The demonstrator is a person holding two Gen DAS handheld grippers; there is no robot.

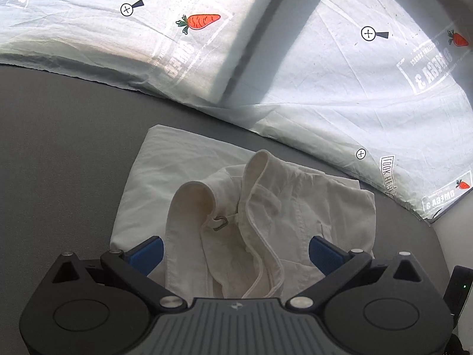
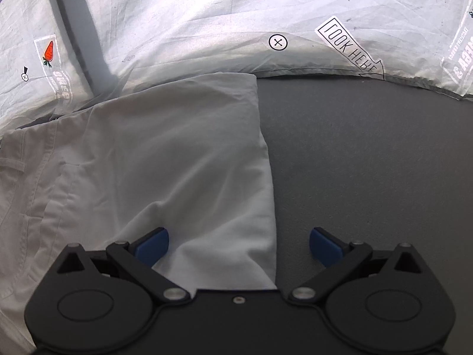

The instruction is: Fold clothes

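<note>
White trousers point(image 1: 266, 216) lie folded on a dark grey table point(image 1: 65, 148). In the left wrist view the waistband with its metal hook clasp point(image 1: 220, 223) bunches up between my blue pads. My left gripper point(image 1: 236, 251) is open, its fingers spread on either side of the waistband. In the right wrist view the folded leg end of the trousers point(image 2: 177, 153) stretches away from me. My right gripper point(image 2: 239, 244) is open over the near right edge of that cloth, with the left pad point(image 2: 152, 247) above the fabric and the right pad point(image 2: 325, 247) above bare table.
A white printed sheet point(image 1: 354, 97) with carrots, "OMEGA 3" stamps and cross marks hangs behind the table's far edge. The same printed sheet point(image 2: 236, 14) fills the top of the right wrist view. Bare grey table point(image 2: 369, 162) lies right of the trousers. A dark device point(image 1: 459, 290) sits at the right edge.
</note>
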